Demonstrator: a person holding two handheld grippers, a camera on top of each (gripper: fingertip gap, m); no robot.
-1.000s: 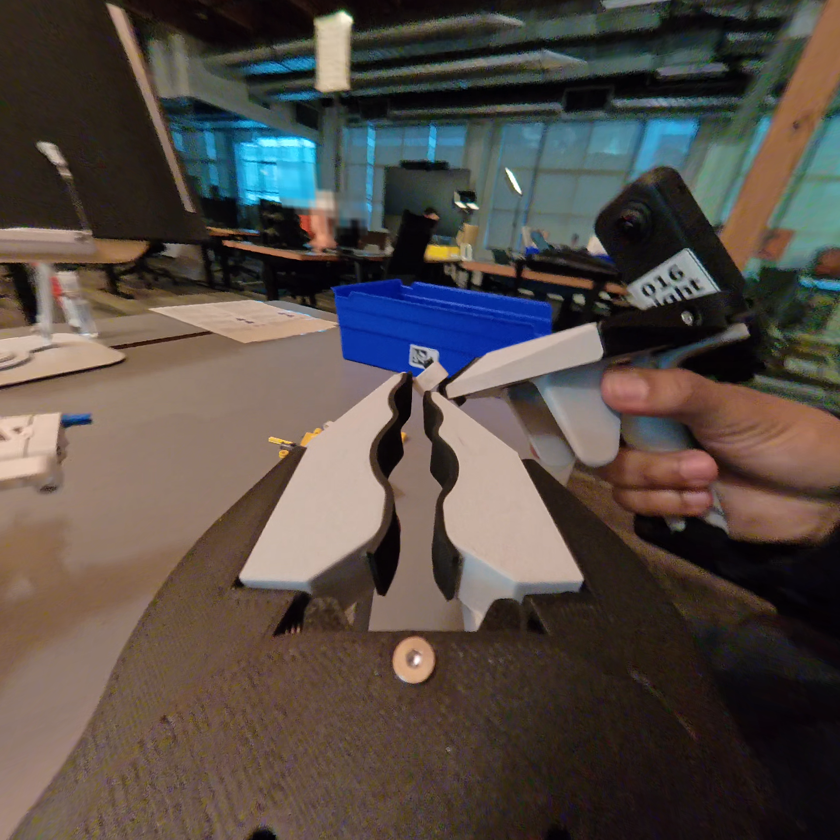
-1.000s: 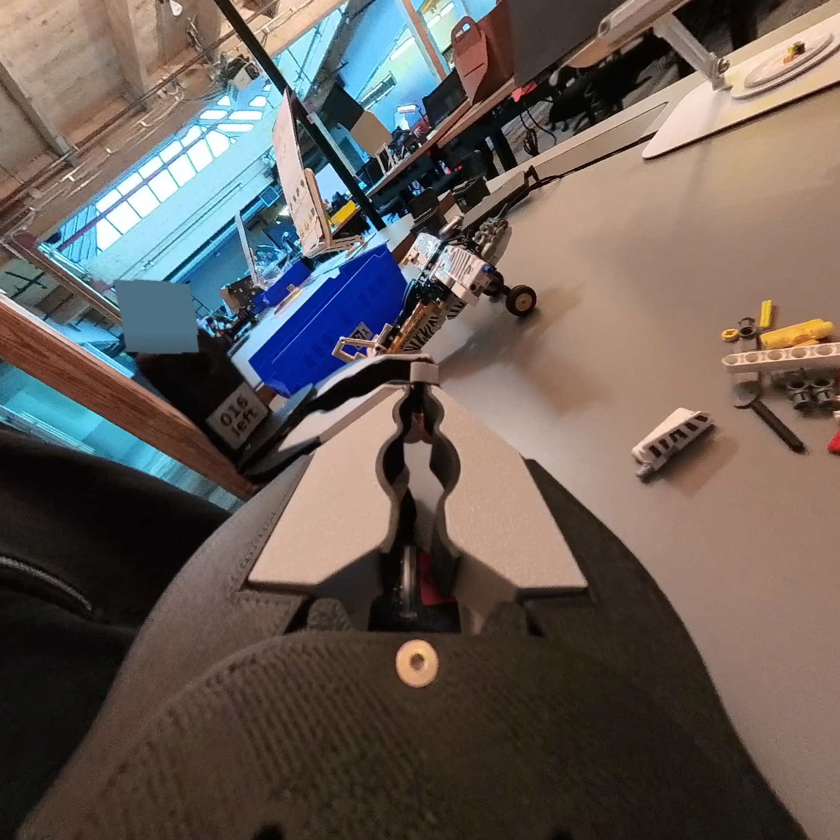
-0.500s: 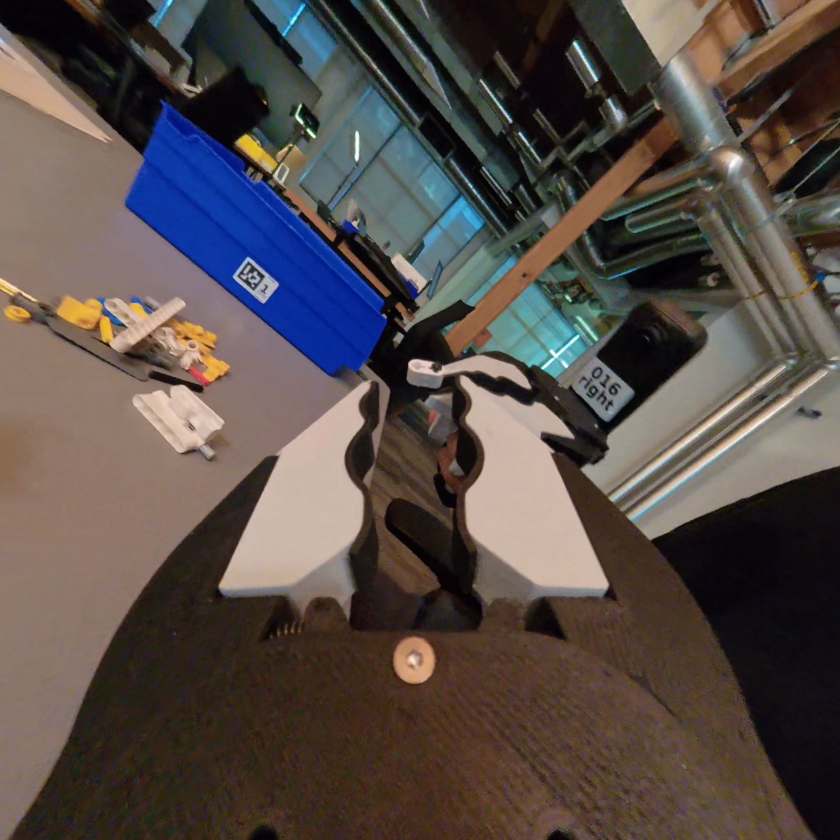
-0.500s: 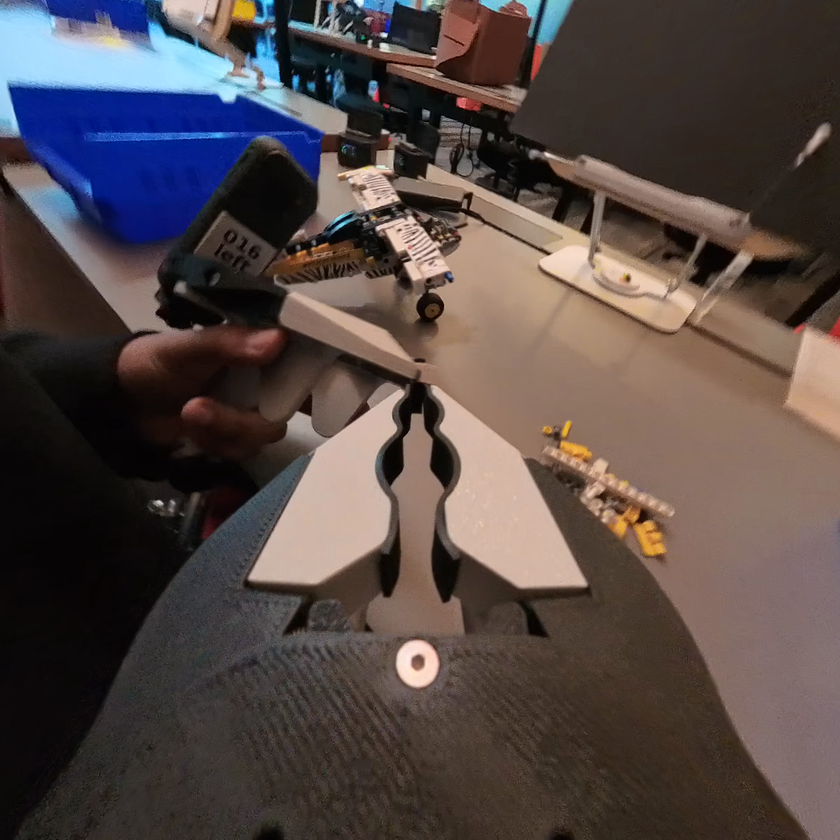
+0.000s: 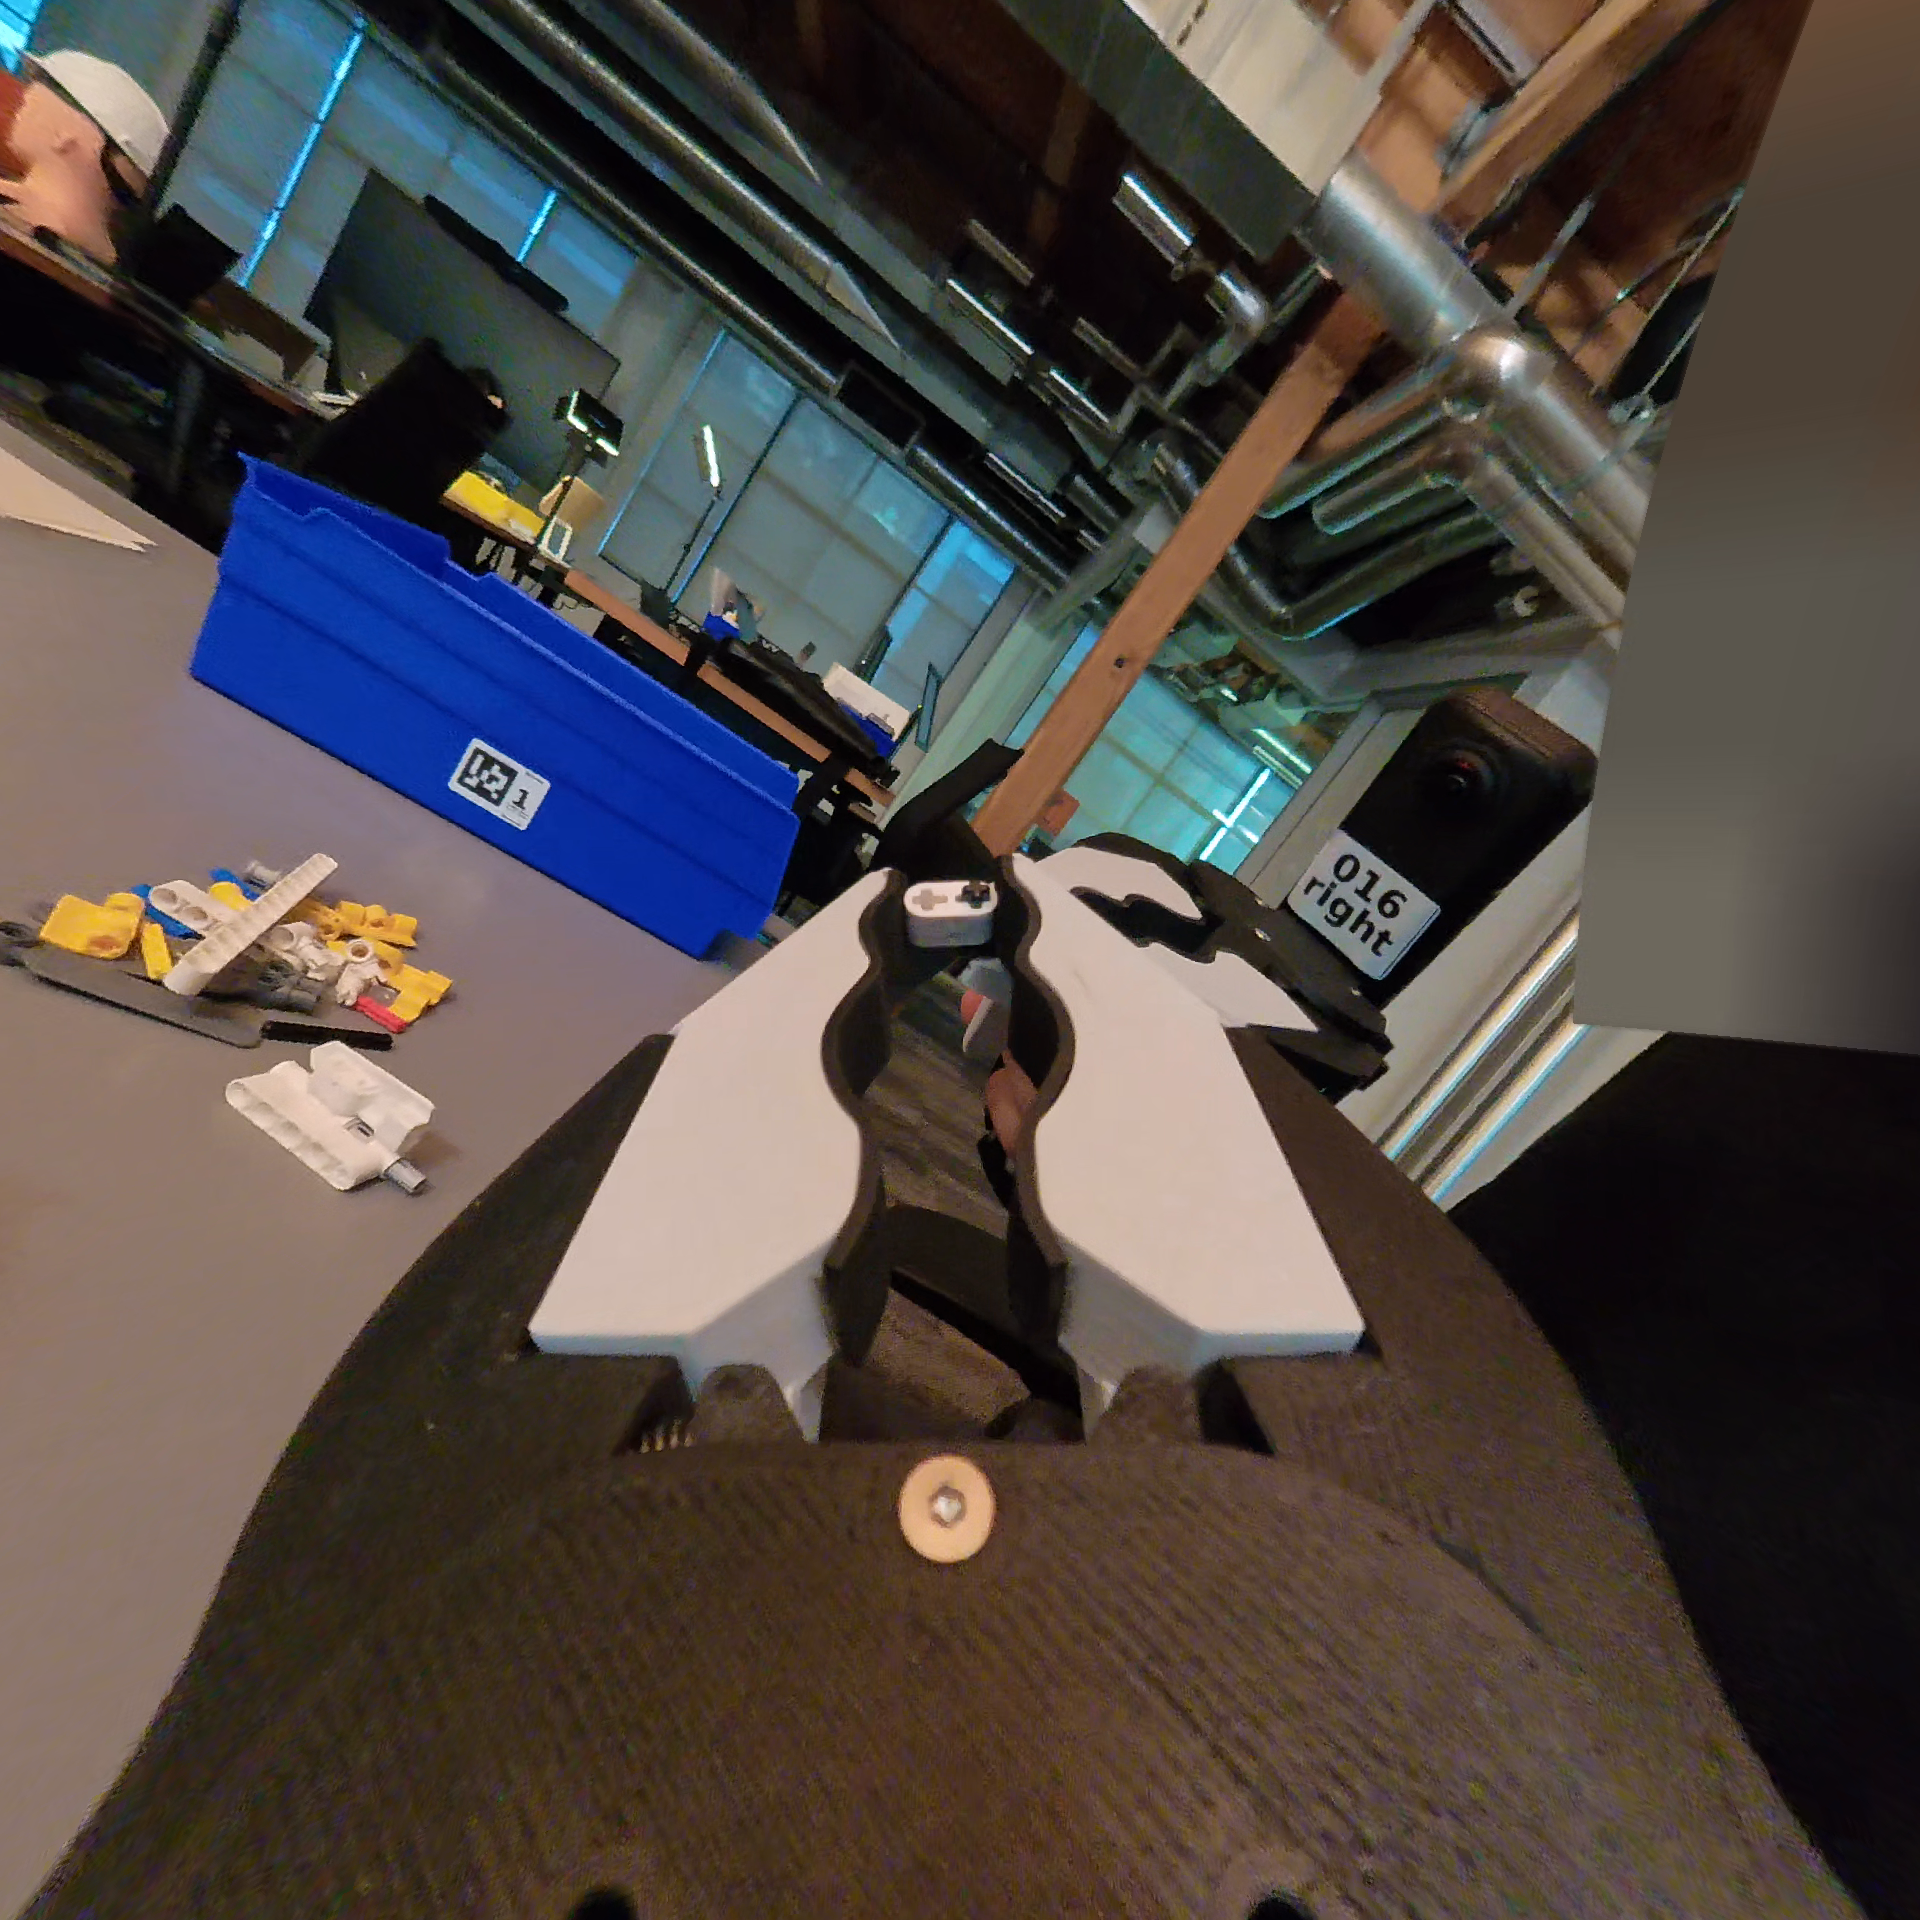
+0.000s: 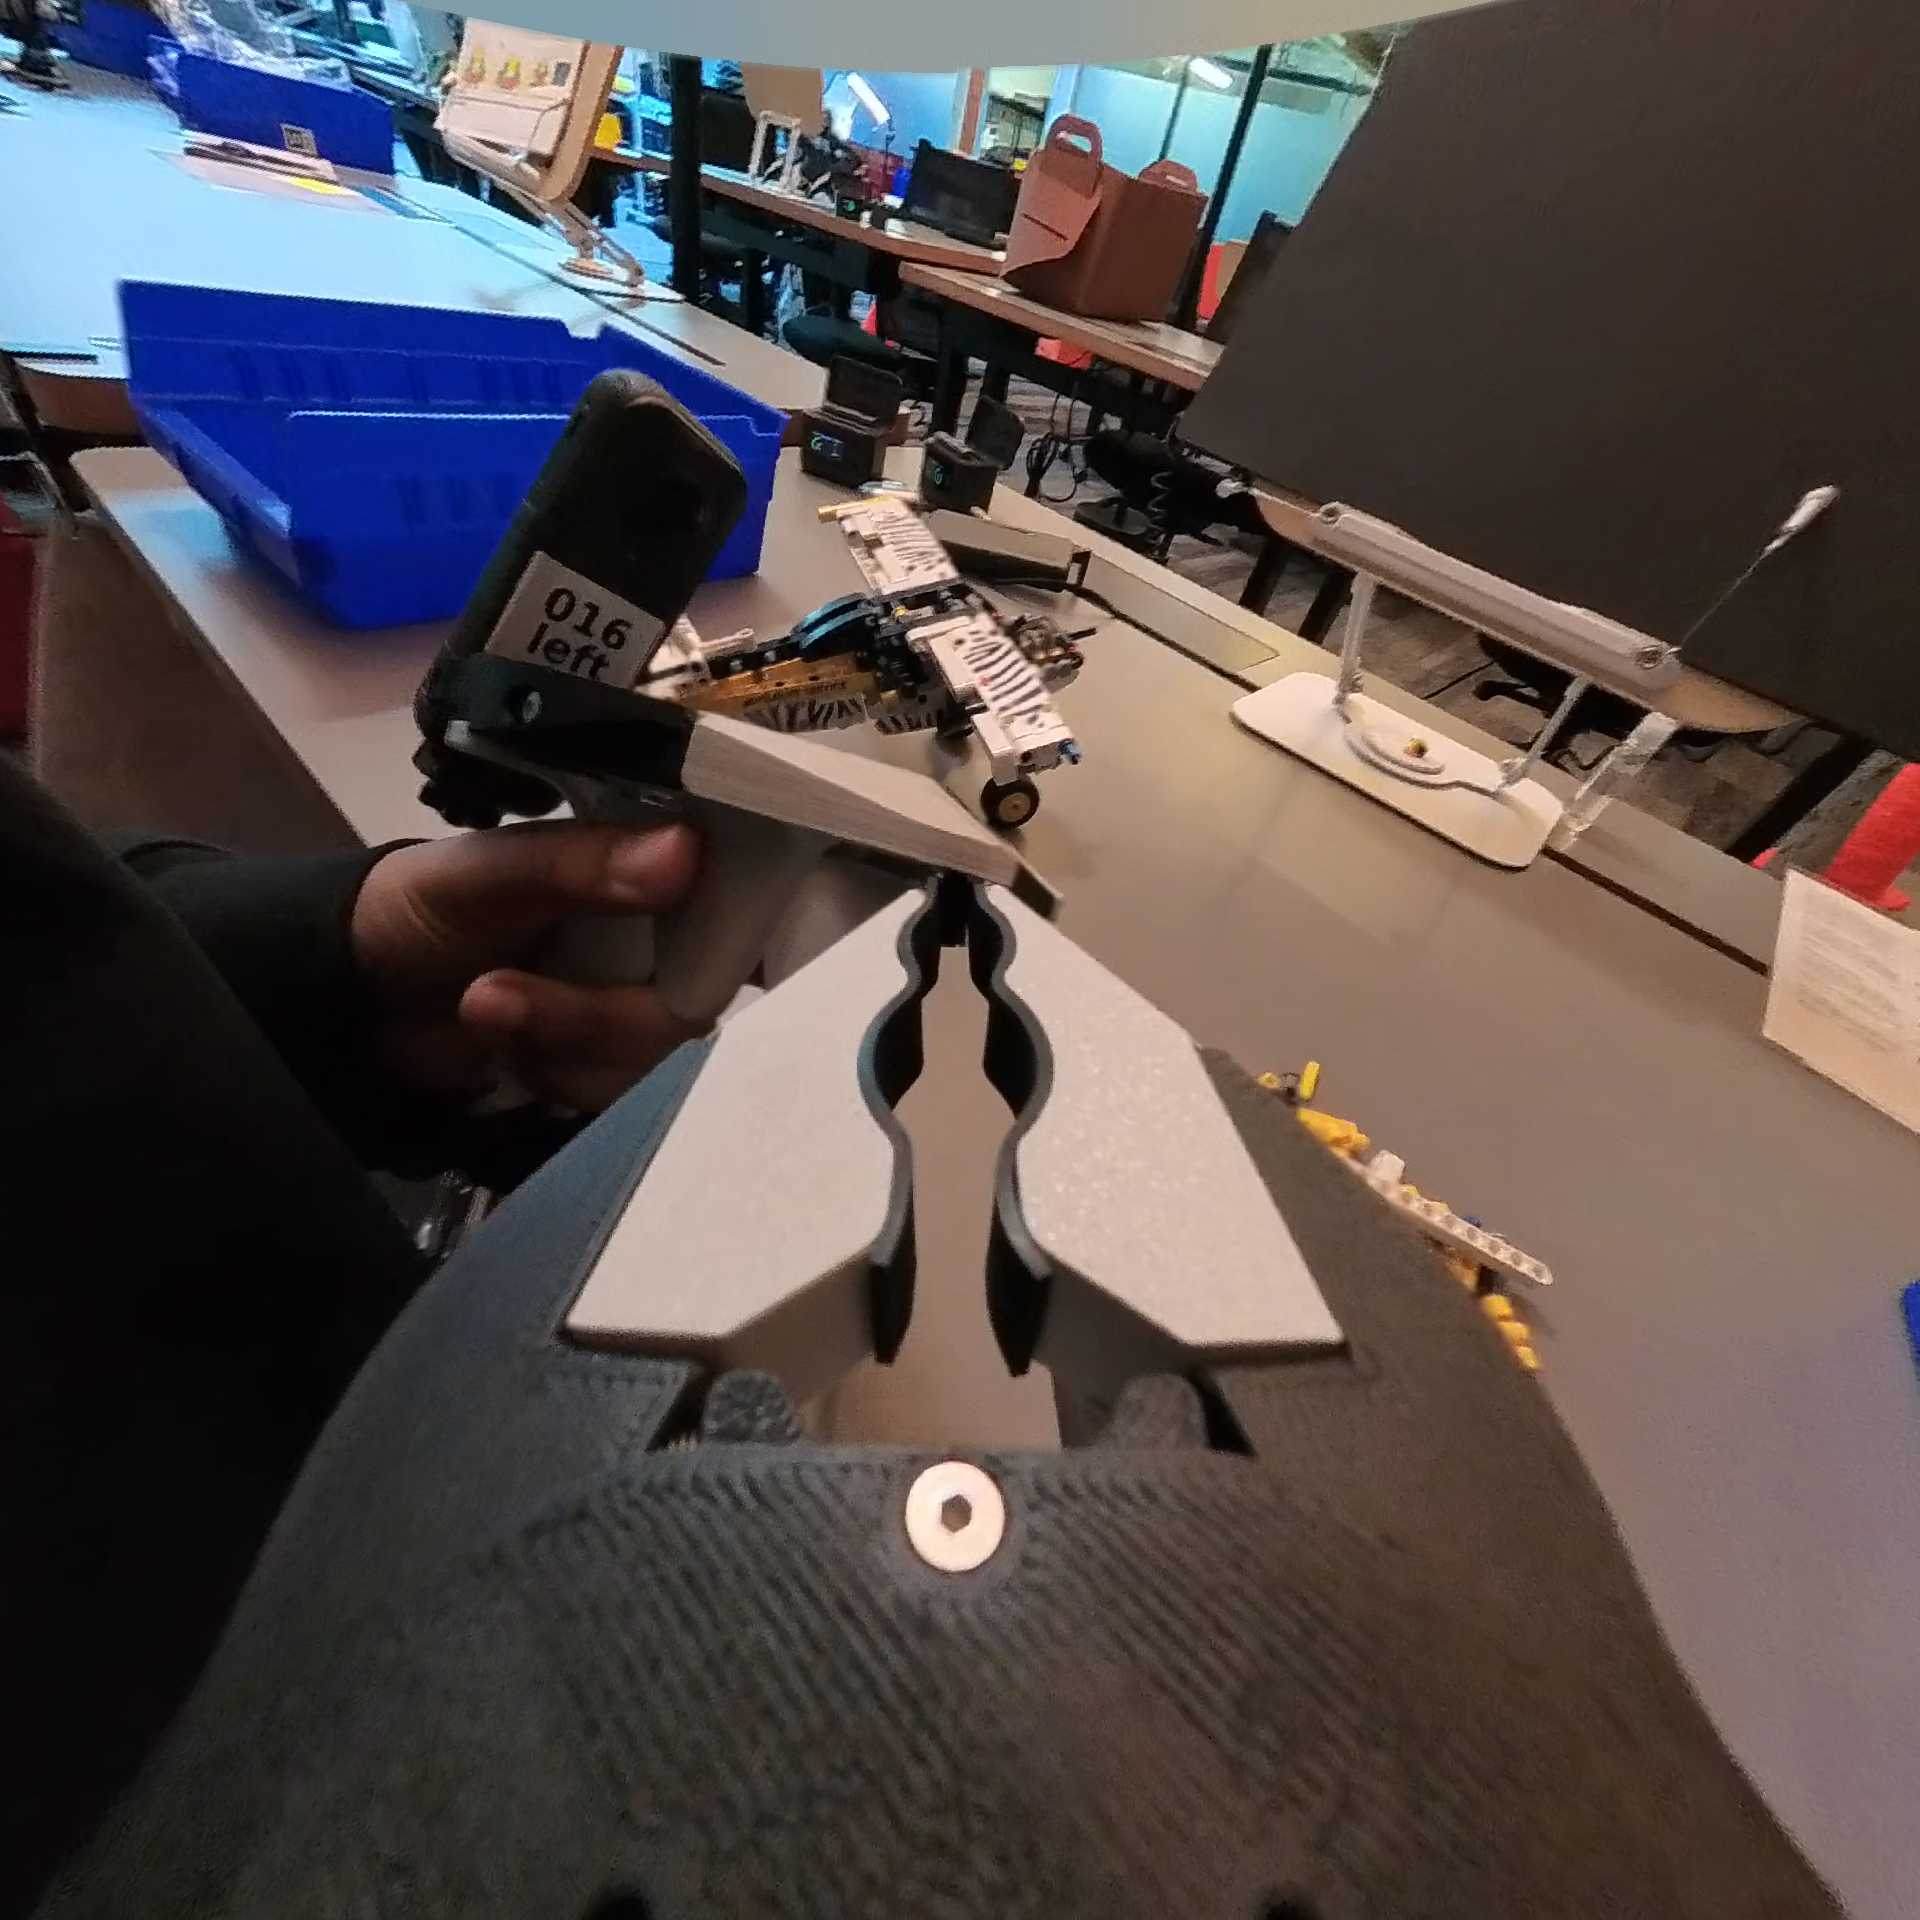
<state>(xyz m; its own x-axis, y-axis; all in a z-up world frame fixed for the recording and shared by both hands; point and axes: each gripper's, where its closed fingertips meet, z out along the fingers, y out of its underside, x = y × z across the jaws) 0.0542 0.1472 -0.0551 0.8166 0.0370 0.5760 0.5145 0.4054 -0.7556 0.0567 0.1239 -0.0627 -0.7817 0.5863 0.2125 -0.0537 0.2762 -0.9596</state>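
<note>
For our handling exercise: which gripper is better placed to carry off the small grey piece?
Probably the left gripper: the grey piece sits pinched between its fingertips, while the right gripper is shut.

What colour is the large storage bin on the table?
The storage bin is bright blue, with a small white sticker on its side; the left wrist view shows it best.

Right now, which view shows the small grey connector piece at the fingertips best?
The left wrist view: the grey connector piece sits face-on between the left gripper's fingertips. In the right wrist view that gripper's finger covers it; only a dark pin shows at the right gripper's tips.
</note>
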